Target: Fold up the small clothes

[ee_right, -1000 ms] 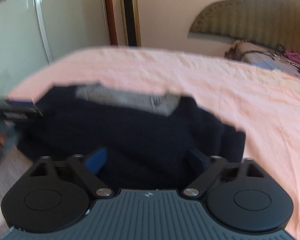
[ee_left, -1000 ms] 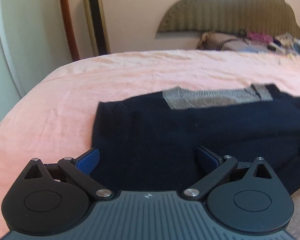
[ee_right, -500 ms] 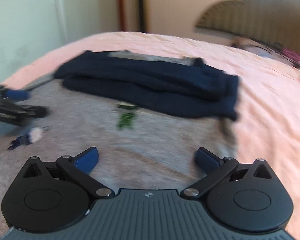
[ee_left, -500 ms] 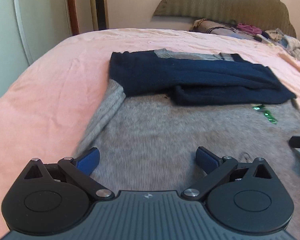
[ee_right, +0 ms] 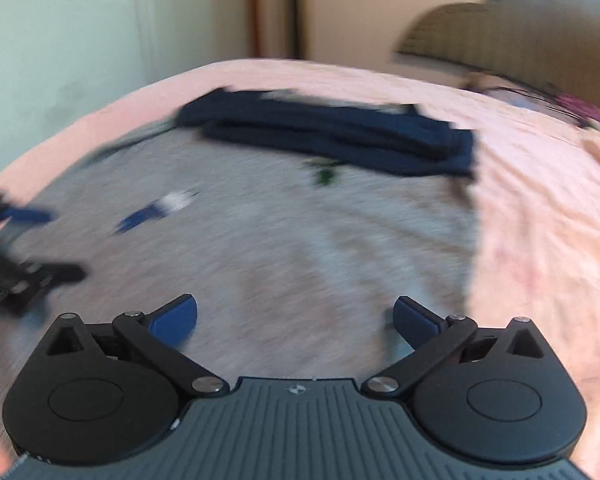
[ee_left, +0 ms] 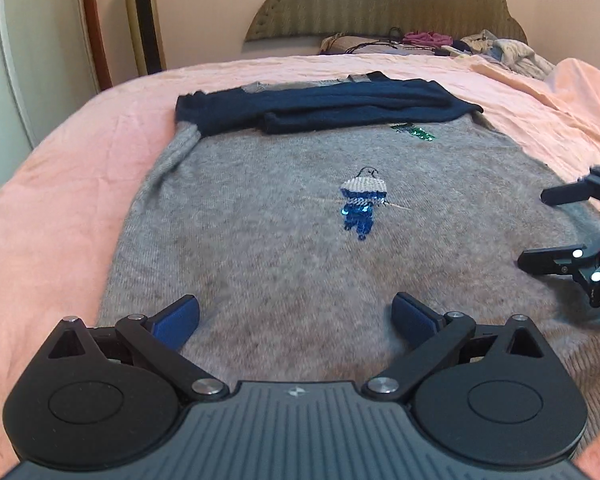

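Observation:
A small grey sweater (ee_left: pixel 268 216) (ee_right: pixel 284 240) lies flat on the pink bed sheet (ee_left: pixel 60 184), with a little blue sequin figure (ee_left: pixel 360 208) on its front. Its navy sleeves (ee_left: pixel 340 108) (ee_right: pixel 340 136) lie folded across the far end. My left gripper (ee_left: pixel 296 316) hovers open over the sweater's near part, nothing between its blue pads. My right gripper (ee_right: pixel 296 320) is over the sweater's near right part, its jaws opening wide with nothing between them. Each gripper shows at the edge of the other's view: the right gripper (ee_left: pixel 556 228), the left gripper (ee_right: pixel 40 240).
A padded headboard (ee_left: pixel 380 4) stands at the far end with a heap of loose clothes (ee_left: pixel 460 46) before it. A pale wardrobe door (ee_left: pixel 4 60) and a gold upright panel (ee_left: pixel 144 20) stand at the left. The right wrist view is motion-blurred.
Both grippers have drawn back from the navy folded sleeves toward the sweater's near end, so the grey body and sequin figure have come into view. The right gripper's jaws have widened.

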